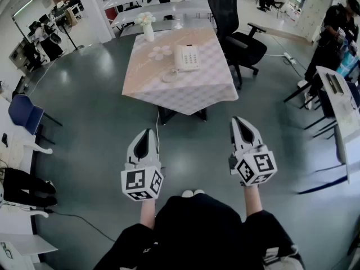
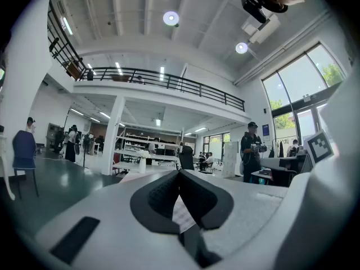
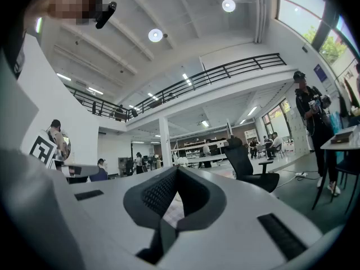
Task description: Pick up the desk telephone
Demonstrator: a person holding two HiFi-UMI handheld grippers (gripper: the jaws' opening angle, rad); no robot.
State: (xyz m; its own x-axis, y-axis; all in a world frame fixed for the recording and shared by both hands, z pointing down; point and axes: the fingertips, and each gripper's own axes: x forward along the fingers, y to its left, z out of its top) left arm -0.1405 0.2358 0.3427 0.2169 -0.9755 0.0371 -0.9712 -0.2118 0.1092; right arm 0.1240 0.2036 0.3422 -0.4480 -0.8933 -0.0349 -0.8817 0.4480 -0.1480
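The white desk telephone [image 1: 187, 57] sits on the counter [image 1: 185, 97] far ahead, and the left gripper [image 1: 148, 132] and right gripper [image 1: 237, 120] are both closed tight on nothing, so I think the person should step closer and open one wide first.

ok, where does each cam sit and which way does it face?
Head view: on the person's head, steeply down at floor, table, telephone; shows both forearms, left tongs, right tongs.
Left gripper view: on left tongs, level, along its shut jaws into the hall.
Right gripper view: on right tongs, level, likewise.
Shared: all three see the office chair.
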